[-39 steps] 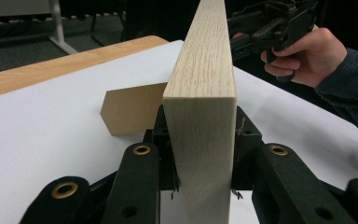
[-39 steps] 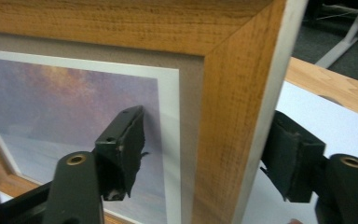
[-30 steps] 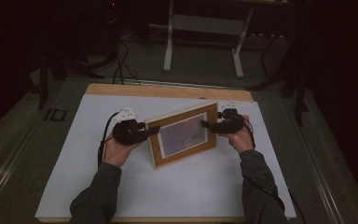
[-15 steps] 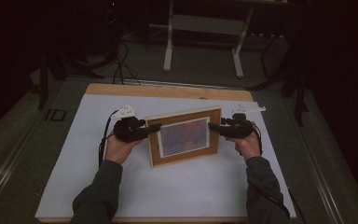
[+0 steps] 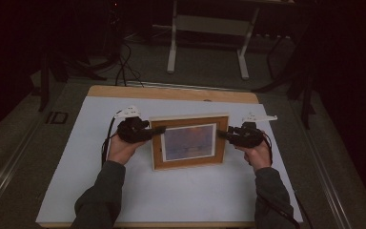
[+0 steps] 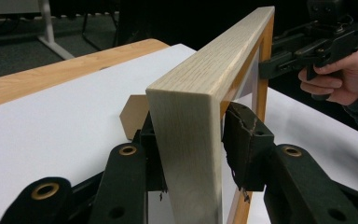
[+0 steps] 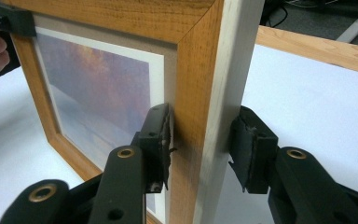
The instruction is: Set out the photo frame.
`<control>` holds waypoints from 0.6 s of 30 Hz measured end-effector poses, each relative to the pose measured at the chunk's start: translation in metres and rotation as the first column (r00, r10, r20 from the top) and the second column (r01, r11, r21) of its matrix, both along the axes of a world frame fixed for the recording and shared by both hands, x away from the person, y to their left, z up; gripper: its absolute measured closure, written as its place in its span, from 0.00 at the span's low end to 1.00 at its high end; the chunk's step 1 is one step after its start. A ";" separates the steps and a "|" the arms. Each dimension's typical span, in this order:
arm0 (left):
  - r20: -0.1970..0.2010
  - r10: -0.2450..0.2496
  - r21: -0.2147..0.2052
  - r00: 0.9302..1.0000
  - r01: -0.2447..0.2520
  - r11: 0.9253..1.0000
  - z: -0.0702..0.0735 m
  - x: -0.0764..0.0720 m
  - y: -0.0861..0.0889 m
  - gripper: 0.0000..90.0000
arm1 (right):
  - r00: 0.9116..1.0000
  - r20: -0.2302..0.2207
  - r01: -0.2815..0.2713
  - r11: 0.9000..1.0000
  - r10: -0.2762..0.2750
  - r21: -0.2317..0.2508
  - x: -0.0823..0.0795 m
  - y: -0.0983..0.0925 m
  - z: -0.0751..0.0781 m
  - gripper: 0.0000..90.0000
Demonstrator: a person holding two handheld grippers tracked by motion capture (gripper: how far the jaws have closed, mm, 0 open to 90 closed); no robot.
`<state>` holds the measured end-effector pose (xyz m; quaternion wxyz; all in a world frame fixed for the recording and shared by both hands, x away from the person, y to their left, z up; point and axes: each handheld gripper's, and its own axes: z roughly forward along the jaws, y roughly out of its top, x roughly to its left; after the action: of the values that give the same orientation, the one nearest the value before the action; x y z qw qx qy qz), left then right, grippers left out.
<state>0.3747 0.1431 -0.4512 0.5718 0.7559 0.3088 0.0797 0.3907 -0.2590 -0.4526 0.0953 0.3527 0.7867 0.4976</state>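
**Both grippers at the sides of the picture frame**

We see our left gripper at the left side of the picture frame, in the middle of the high view. In the left gripper view its jaws straddle the frame's pale side edge; they have just been opening, the right pad sits just beside the wood with a slight gap, and the left pad is partly hidden, so we read the hold as let go. Our right gripper meets the frame's right side. In the right gripper view its jaws have just been closing around the frame's edge: the left pad lies against the brown front, while the right pad stands a little off the pale side, so it is not yet clamped. The frame stands upright on the white mat, with the printed picture facing us. The mat covers a wooden table, whose bare edge shows toward the top of the high view.
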 end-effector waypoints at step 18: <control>-0.006 -0.011 -0.006 1.000 0.011 1.000 -0.001 0.006 0.010 0.66 | 1.000 -0.002 -0.002 1.000 0.002 0.002 -0.015 0.006 -0.001 0.70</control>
<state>0.3806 0.1528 -0.4524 0.5734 0.7562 0.3066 0.0736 0.3756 -0.2527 -0.4541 0.0936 0.3523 0.7867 0.4982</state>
